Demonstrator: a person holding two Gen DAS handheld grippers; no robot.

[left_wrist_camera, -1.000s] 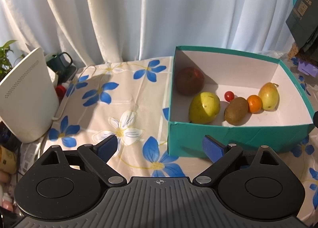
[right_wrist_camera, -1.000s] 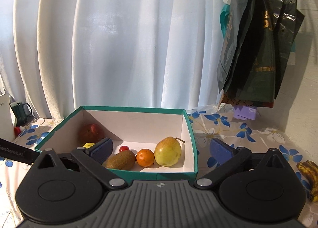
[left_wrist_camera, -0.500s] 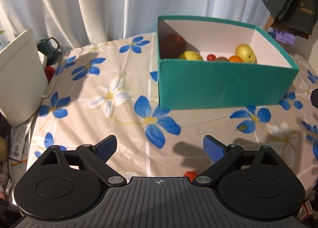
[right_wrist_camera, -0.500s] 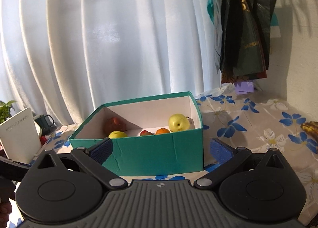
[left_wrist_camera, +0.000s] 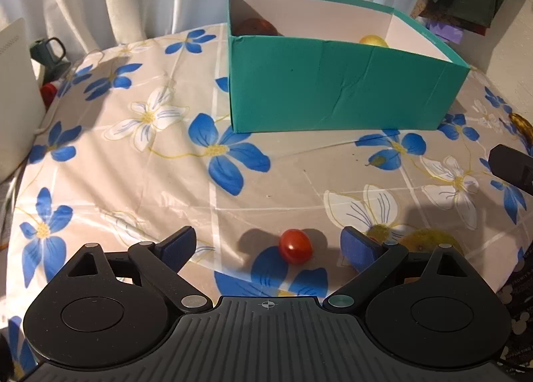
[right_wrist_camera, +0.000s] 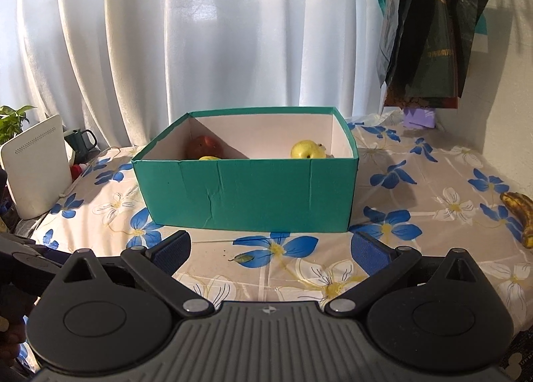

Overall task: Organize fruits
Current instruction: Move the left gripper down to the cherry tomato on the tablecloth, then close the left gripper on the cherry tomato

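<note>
While both are held spread wide with nothing between their blue pads, the left gripper (left_wrist_camera: 268, 243) and the right gripper (right_wrist_camera: 269, 250) are seen low over the near edge of the surface (left_wrist_camera: 133, 162), which is covered by a flowered cloth. A small red tomato (left_wrist_camera: 295, 246) is found lying on the cloth between the left gripper's fingers, untouched. A green box (right_wrist_camera: 246, 192) is set toward the far edge, and a red fruit (right_wrist_camera: 204, 146) and a yellow pear (right_wrist_camera: 307, 149) are seen inside it. A browned banana (right_wrist_camera: 519, 212) is seen near the right edge.
</note>
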